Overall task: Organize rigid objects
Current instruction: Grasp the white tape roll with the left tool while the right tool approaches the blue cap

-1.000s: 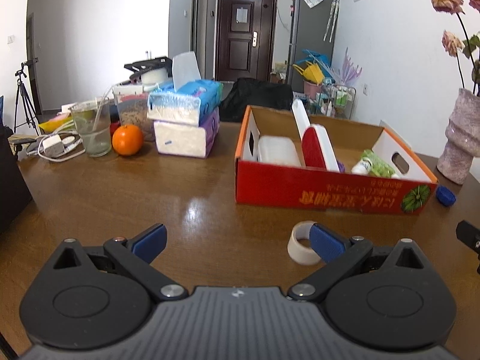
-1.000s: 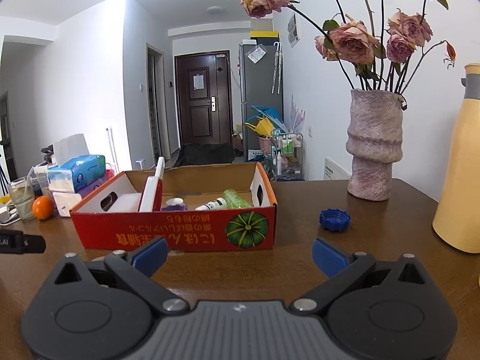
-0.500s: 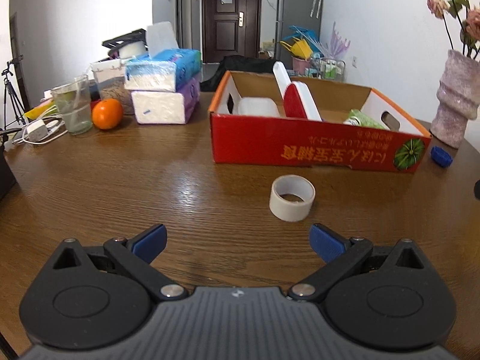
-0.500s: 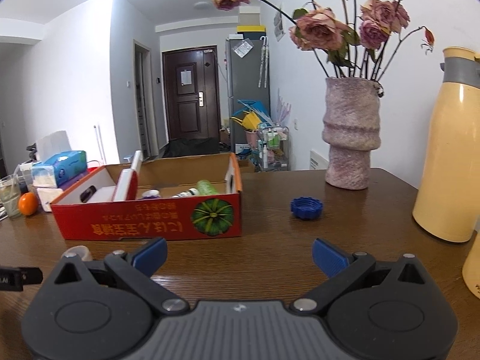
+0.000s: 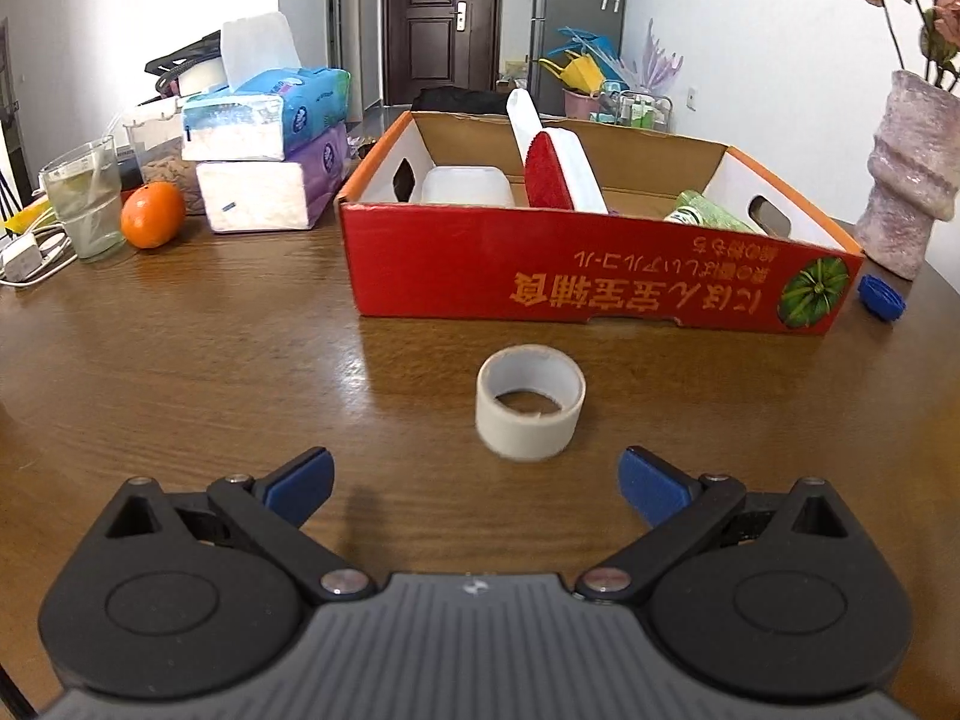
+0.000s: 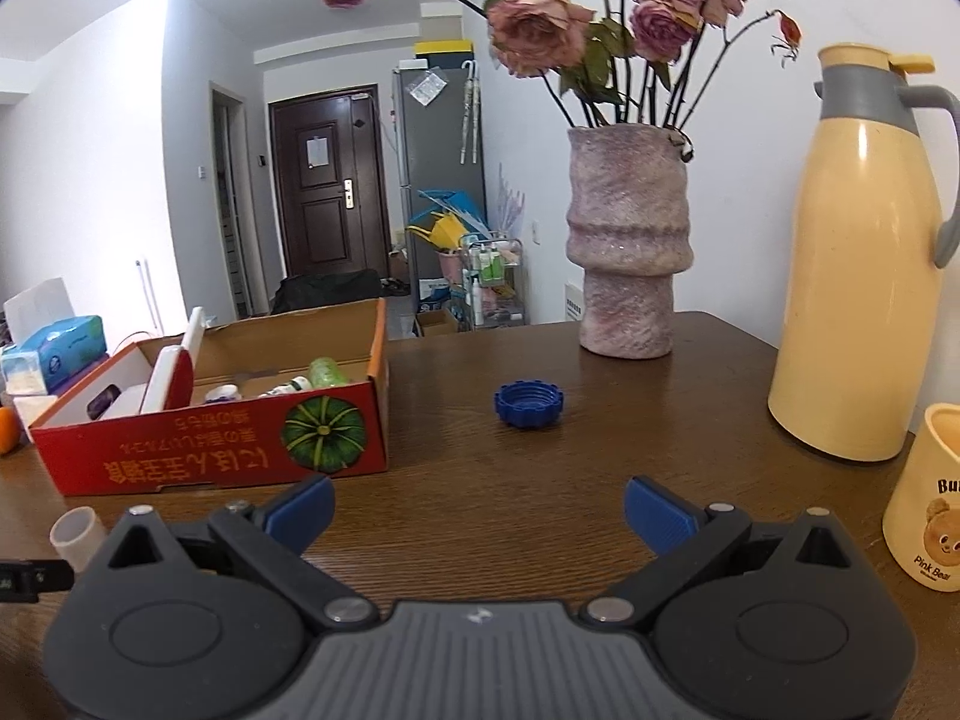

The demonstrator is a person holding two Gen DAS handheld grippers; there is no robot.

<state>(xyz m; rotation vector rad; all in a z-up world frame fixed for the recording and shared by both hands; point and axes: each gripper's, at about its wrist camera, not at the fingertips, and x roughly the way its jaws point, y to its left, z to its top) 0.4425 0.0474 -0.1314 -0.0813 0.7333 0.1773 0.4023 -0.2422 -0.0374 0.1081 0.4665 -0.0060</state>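
Observation:
A white tape roll [image 5: 530, 399] lies flat on the brown table, just ahead of my open left gripper [image 5: 477, 480] and slightly right of its centre line. Behind it stands a red cardboard box [image 5: 600, 288] holding a white container [image 5: 467, 185], a red-and-white brush [image 5: 555, 162] and a green bottle [image 5: 711, 217]. In the right wrist view a blue bottle cap [image 6: 528, 404] rests on the table ahead of my open right gripper [image 6: 479, 513], right of the box [image 6: 210, 456]. The tape roll [image 6: 75, 535] peeks out at the left edge.
Tissue packs [image 5: 270, 150], an orange [image 5: 152, 214], a glass [image 5: 84, 204] and a charger [image 5: 27, 255] sit at the far left. A pink vase with roses [image 6: 627, 252], a yellow thermos jug [image 6: 864, 276] and a bear mug [image 6: 927, 498] stand at the right.
The left gripper rose and drew back, so the tape roll now lies fully ahead of its fingers. The right gripper turned right, bringing the blue cap, the jug and the mug into view.

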